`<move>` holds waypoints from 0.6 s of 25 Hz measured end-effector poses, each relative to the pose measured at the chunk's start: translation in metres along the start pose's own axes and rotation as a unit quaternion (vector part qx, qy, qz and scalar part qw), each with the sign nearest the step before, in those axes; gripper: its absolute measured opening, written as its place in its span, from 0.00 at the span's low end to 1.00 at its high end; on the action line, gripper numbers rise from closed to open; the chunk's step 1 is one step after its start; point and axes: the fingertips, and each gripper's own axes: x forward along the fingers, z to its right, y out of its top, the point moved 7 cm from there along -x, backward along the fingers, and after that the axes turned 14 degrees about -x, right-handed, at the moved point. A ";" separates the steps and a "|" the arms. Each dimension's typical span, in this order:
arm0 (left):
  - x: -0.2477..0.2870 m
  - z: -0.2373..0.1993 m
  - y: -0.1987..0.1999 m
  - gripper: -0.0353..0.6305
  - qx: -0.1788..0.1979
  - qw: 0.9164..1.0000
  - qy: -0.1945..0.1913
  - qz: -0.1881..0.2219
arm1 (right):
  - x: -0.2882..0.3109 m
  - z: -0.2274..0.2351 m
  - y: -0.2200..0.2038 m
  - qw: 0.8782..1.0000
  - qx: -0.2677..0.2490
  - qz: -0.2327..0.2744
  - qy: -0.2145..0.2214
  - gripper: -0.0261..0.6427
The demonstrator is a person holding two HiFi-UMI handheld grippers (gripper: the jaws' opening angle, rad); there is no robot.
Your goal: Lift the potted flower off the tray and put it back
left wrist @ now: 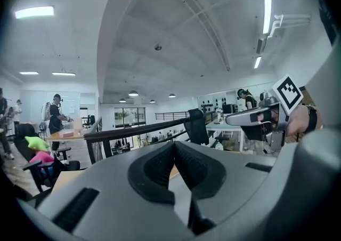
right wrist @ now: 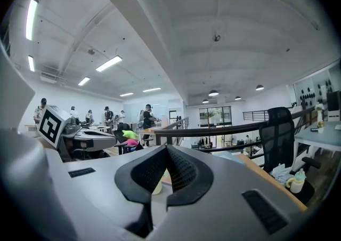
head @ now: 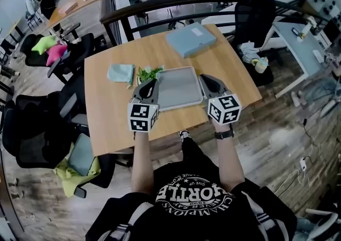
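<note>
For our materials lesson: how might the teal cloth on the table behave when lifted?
The teal cloth looks thin and soft, so it probably droops and feels light. Lying flat on the table, it likely slides, not rolls.

Wooden table [head: 106, 122], black office chairs [head: 32, 128], wood-plank floor [head: 277, 144]

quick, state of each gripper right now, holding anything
Left gripper: closed, holding nothing.
Right gripper: closed, holding nothing.
</note>
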 end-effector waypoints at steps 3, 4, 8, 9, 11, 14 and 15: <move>0.001 0.002 -0.003 0.09 -0.003 1.000 -0.003 -0.002 | 0.000 -0.001 -0.001 1.000 0.001 -0.001 0.001 0.07; 0.001 0.002 -0.004 0.09 -0.004 1.000 -0.002 -0.002 | 0.001 -0.002 -0.001 1.000 0.001 -0.002 0.002 0.07; 0.001 -0.004 -0.005 0.09 -0.012 1.000 0.001 -0.004 | 0.007 -0.006 -0.003 1.000 0.002 -0.007 0.009 0.07; 0.002 -0.006 -0.006 0.09 -0.014 1.000 0.002 -0.005 | 0.009 -0.007 -0.004 1.000 0.002 -0.008 0.011 0.07; 0.003 -0.010 -0.010 0.09 -0.021 1.000 0.003 -0.009 | 0.013 -0.010 -0.007 1.000 0.002 -0.013 0.014 0.07; 0.010 -0.016 -0.023 0.09 -0.030 0.999 0.002 -0.025 | 0.020 -0.010 -0.015 0.999 0.001 -0.025 0.019 0.07; 0.014 -0.019 -0.031 0.09 -0.033 0.999 0.002 -0.041 | 0.023 -0.009 -0.019 0.999 0.000 -0.031 0.021 0.07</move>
